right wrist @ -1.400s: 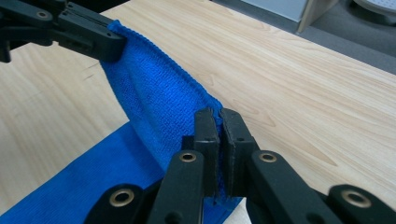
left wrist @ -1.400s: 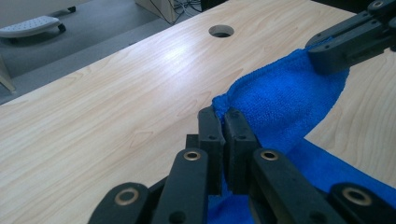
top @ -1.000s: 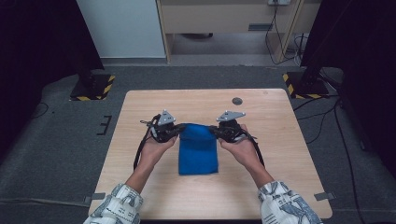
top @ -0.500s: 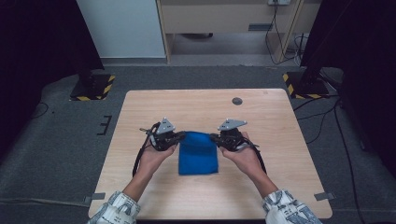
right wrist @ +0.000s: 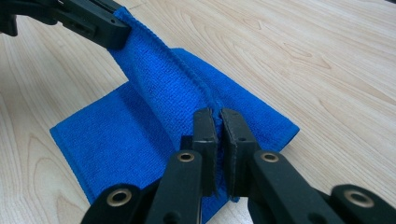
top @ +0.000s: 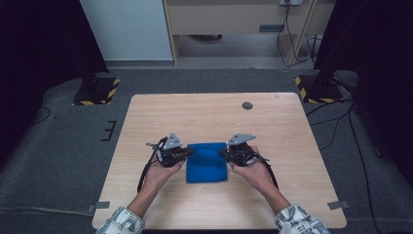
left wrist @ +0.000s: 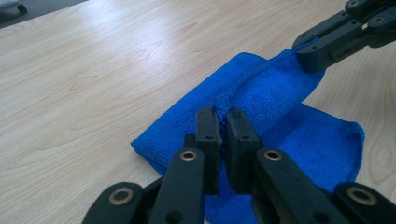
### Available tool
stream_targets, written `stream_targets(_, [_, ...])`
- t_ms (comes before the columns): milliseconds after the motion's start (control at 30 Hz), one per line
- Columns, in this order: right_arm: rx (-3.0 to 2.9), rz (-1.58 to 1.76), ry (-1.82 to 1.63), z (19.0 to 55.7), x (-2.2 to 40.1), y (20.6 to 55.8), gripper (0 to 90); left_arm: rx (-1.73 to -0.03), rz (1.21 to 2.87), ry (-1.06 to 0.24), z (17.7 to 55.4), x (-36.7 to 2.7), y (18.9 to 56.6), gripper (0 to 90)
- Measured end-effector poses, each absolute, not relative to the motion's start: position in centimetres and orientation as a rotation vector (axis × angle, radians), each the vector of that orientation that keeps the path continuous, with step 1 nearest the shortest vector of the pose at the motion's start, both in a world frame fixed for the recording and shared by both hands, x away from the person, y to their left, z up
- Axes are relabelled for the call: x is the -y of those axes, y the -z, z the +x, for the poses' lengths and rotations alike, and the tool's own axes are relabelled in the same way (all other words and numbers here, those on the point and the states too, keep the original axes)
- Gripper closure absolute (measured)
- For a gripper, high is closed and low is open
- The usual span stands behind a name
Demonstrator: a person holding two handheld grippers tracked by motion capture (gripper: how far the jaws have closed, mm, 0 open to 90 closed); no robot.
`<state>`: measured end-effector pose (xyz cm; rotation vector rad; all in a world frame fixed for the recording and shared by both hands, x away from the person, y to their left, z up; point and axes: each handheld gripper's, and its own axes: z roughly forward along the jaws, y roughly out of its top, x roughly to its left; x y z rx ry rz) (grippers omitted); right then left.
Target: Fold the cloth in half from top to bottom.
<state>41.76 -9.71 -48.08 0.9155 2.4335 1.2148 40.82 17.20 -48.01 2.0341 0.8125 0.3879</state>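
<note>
A blue terry-pile microfibre cloth (top: 207, 162) lies on the pale wood-grain laminate table (top: 292, 141), a little nearer the person's edge than the table's middle. Its far hem is lifted off the wood and stretched into a taut ridge, while the nearer part lies flat in a rough rectangle. The left gripper (top: 189, 152), black with a grey three-cornered plate on top, meets the cloth at its left far corner; the right gripper (top: 223, 152), of the same build, meets the cloth at its right far corner. In the left gripper view the two flat black jaws stand nearly together with the stitched blue hem pinched between them (left wrist: 223, 106), and the other gripper clamps the far end of the same ridge. The right gripper view shows the same: jaws narrow, hem caught between the pads (right wrist: 216, 108). The cloth's fabric looks soft and looped, its edge corded. A small dark round disc (top: 247, 105) sits in the tabletop well beyond the cloth, toward the far right
</note>
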Motion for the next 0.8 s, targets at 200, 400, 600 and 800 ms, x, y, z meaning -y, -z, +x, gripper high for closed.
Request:
stream_targets(200, [-2.432,0.903,-1.227,41.4,9.5,47.9,85.4,-0.820,2.020,-0.384,40.7,-17.5,48.0,84.8])
stream_targets(400, [-2.419,0.887,-1.244,41.0,9.7,47.0,85.4,-0.818,2.008,-0.370,40.1,-17.9,47.8,84.6])
stream_targets(600, [-2.441,0.875,-1.224,40.2,9.6,47.8,84.8,-0.806,2.030,-0.352,39.3,-17.8,48.4,83.0])
stream_targets(800, [-2.476,0.873,-1.182,39.5,9.9,48.8,76.6,-0.798,2.071,-0.332,38.2,-17.7,49.7,75.6])
